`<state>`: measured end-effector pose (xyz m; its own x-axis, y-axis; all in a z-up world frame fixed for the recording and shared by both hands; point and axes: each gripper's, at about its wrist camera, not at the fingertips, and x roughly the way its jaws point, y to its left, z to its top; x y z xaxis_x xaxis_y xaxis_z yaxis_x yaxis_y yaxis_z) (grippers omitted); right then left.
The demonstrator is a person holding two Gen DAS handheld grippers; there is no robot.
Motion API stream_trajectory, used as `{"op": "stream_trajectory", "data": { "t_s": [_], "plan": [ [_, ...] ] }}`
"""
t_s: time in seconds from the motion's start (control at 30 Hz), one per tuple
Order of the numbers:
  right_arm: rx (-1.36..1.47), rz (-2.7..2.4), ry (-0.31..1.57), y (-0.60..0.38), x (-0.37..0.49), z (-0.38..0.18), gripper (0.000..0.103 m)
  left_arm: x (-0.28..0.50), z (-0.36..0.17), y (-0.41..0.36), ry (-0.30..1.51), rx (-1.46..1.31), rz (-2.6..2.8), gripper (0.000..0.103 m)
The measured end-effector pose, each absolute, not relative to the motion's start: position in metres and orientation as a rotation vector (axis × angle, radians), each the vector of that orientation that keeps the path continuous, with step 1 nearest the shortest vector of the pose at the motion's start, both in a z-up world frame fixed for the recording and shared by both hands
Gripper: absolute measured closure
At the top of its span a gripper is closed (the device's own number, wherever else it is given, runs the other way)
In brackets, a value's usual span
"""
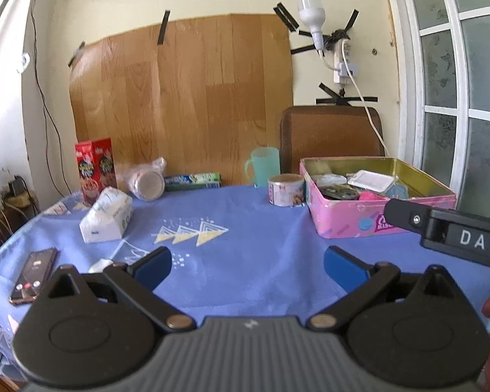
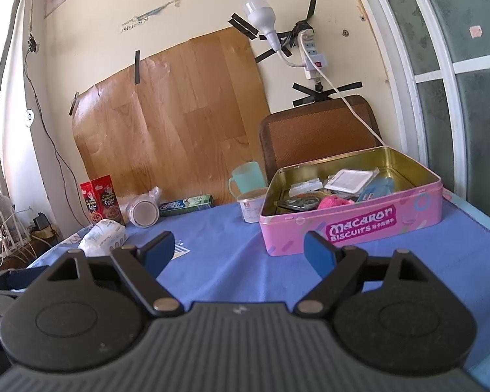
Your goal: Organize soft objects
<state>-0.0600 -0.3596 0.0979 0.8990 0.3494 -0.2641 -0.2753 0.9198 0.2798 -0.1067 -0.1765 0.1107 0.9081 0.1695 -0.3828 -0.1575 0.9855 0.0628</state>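
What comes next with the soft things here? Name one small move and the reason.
Probably move the left tongs forward and left toward the tissue pack. It looks like the only soft thing lying loose on the blue tablecloth, while the pink tin already holds other items. Both the left and the right tongs are open and hold nothing, and the pack lies on the left side.

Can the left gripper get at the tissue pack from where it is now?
Probably yes: left gripper is open and empty, and only bare blue cloth lies between it and the tissue pack.
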Motion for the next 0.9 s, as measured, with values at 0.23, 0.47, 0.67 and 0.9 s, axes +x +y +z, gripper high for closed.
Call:
{"op": "stream_trajectory", "data": {
  "t_s": [0.23,0.47,0.67,0.9],
  "plan": [
    [0.234,0.329,0.320,-0.355,-0.061,0.098,0.015,-0.111,0.107,-0.166,0.423,-0.004,0.165,0.000],
    [0.211,0.310,0.334,-0.346,-0.048,0.095,0.014,-0.105,0.096,-0.152,0.466,0.004,0.153,0.000],
    [0.166,0.298,0.380,-0.325,-0.016,0.091,0.014,-0.078,0.090,-0.123,0.501,-0.046,0.153,0.000],
    [0.131,0.219,0.378,-0.312,0.024,0.104,0.014,-0.017,0.099,-0.104,0.512,-0.002,0.069,0.000]
  ]
}}
